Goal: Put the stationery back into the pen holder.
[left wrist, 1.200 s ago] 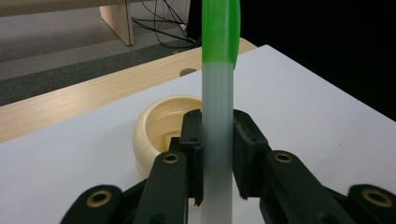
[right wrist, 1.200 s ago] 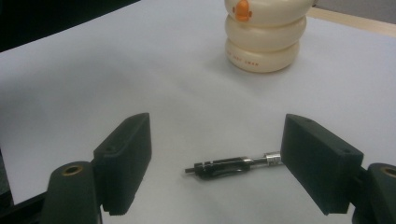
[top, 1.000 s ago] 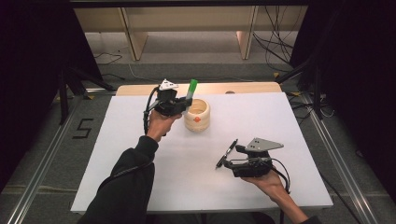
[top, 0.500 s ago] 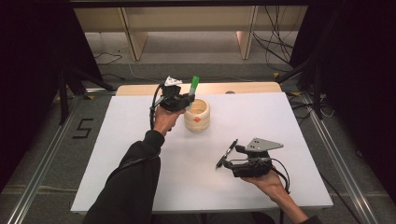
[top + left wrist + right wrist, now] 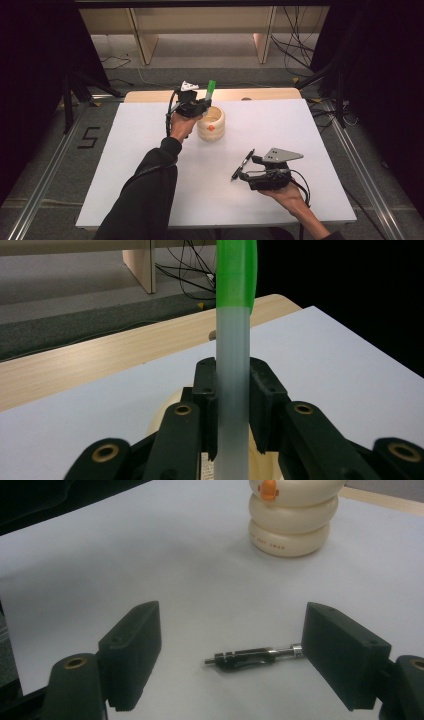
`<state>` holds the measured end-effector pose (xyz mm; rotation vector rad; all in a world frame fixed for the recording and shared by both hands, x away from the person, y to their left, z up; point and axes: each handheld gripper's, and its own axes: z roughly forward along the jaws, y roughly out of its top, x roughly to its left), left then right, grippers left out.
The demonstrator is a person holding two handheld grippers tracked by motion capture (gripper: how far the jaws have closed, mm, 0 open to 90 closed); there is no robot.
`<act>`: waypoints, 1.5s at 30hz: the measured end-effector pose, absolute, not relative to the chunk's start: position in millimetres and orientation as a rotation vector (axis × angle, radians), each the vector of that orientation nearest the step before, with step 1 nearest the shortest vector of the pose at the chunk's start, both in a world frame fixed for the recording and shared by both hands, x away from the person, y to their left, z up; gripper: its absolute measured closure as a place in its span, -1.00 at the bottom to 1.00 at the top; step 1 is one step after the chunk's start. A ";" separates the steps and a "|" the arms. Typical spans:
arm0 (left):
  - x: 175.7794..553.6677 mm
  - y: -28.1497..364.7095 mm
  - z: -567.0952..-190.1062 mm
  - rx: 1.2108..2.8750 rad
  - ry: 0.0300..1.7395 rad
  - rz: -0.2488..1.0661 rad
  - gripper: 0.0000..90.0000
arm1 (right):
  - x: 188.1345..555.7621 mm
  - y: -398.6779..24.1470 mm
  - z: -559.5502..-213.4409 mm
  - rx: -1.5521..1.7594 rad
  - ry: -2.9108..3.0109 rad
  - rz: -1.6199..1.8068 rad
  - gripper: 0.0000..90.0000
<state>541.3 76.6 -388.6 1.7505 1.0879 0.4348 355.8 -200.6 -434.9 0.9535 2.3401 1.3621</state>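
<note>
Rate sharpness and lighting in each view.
High view: evenly lit white table, dark surroundings, mild softness. Left gripper view: green-capped marker close and blurred between the pads. Right gripper view: black pen fairly sharp, cream holder slightly soft.

Both grippers are black, boxy tools. The left gripper carries a small pale three-cornered plate on top, and a black cable loops from it down past the hand. The right gripper has a larger grey three-cornered plate and its own looping black cable. Brass-coloured rivets sit in the linkages behind the thick, blocky black jaws. The left arm wears a dark long sleeve.
</note>
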 end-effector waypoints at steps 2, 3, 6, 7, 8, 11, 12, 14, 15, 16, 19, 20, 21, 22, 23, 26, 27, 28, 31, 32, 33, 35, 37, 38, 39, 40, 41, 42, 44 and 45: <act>542.8 76.0 -389.7 1.750 1.091 0.435 0.68 | 356.1 -200.7 -435.0 0.953 2.342 1.362 -0.45; 543.3 75.8 -390.3 1.752 1.093 0.433 0.68 | 356.2 -200.7 -435.2 0.954 2.342 1.361 -0.45; 545.0 74.1 -392.4 1.748 1.102 0.437 0.68 | 356.2 -200.3 -435.4 0.950 2.342 1.361 -0.45; 545.7 74.1 -393.0 1.749 1.105 0.436 0.68 | 356.1 -200.3 -435.4 0.948 2.345 1.359 -0.45; 546.3 73.6 -393.5 1.748 1.110 0.434 0.68 | 356.0 -200.2 -435.4 0.949 2.346 1.359 -0.45; 547.4 71.9 -395.1 1.746 1.112 0.431 0.68 | 355.9 -200.0 -435.5 0.944 2.349 1.356 -0.45; 547.5 71.2 -395.6 1.750 1.110 0.432 0.68 | 355.9 -200.0 -435.5 0.945 2.351 1.353 -0.45; 547.8 69.6 -396.4 1.754 1.112 0.435 0.68 | 356.0 -200.0 -435.6 0.945 2.352 1.353 -0.45; 548.0 69.2 -396.7 1.753 1.114 0.433 0.68 | 355.8 -199.8 -435.6 0.944 2.349 1.354 -0.45; 548.3 69.1 -397.1 1.754 1.114 0.433 0.68 | 355.8 -199.8 -435.6 0.943 2.347 1.357 -0.45; 548.9 67.9 -398.5 1.754 1.119 0.430 0.68 | 355.9 -200.0 -435.6 0.945 2.347 1.358 -0.45; 549.2 67.3 -399.0 1.758 1.118 0.432 0.68 | 355.9 -200.0 -435.6 0.944 2.347 1.358 -0.45; 549.4 67.0 -399.5 1.759 1.121 0.435 0.68 | 355.9 -200.0 -435.6 0.944 2.347 1.358 -0.45; 549.8 67.0 -399.8 1.763 1.124 0.429 0.68 | 355.9 -200.0 -435.6 0.944 2.347 1.359 -0.45; 550.5 66.7 -400.0 1.767 1.127 0.428 0.68 | 355.9 -200.0 -435.6 0.945 2.347 1.359 -0.45; 551.5 66.2 -400.7 1.780 1.129 0.430 0.68 | 355.8 -199.7 -435.9 0.942 2.352 1.352 -0.45; 551.8 66.1 -401.1 1.780 1.129 0.430 0.68 | 355.8 -199.6 -435.9 0.941 2.353 1.352 -0.45; 551.9 65.9 -401.6 1.780 1.131 0.429 0.68 | 355.9 -199.6 -435.9 0.941 2.352 1.353 -0.45; 553.6 65.2 -403.7 1.783 1.139 0.438 0.68 | 356.1 -200.1 -435.9 0.942 2.353 1.353 -0.44; 554.2 64.9 -404.4 1.781 1.146 0.435 0.68 | 356.1 -200.0 -436.1 0.942 2.353 1.354 -0.44; 554.5 64.7 -404.6 1.780 1.148 0.433 0.68 | 356.0 -199.9 -436.1 0.941 2.353 1.353 -0.44; 554.6 64.0 -404.9 1.783 1.146 0.431 0.67 | 355.9 -199.7 -436.0 0.940 2.354 1.353 -0.44; 554.6 63.0 -405.0 1.791 1.146 0.424 0.67 | 355.9 -199.8 -435.8 0.939 2.355 1.354 -0.44; 554.4 62.5 -405.0 1.791 1.147 0.417 0.66 | 356.0 -200.0 -435.7 0.941 2.354 1.354 -0.44; 554.1 62.1 -404.5 1.790 1.148 0.412 0.60 | 356.2 -200.4 -435.5 0.942 2.355 1.355 -0.44; 553.6 62.1 -403.2 1.795 1.148 0.415 0.48 | 356.2 -200.7 -435.3 0.944 2.354 1.358 -0.44; 552.6 62.2 -401.2 1.802 1.138 0.423 0.36 | 356.4 -200.9 -435.3 0.946 2.351 1.361 -0.44; 551.3 62.5 -398.8 1.805 1.125 0.429 0.33 | 356.4 -201.1 -435.2 0.946 2.350 1.361 -0.44; 549.2 64.0 -393.0 1.810 1.117 0.425 0.23 | 356.2 -201.2 -435.1 0.946 2.349 1.362 -0.44; 548.1 65.2 -390.1 1.813 1.118 0.410 0.14 | 356.1 -201.1 -435.1 0.946 2.348 1.361 -0.44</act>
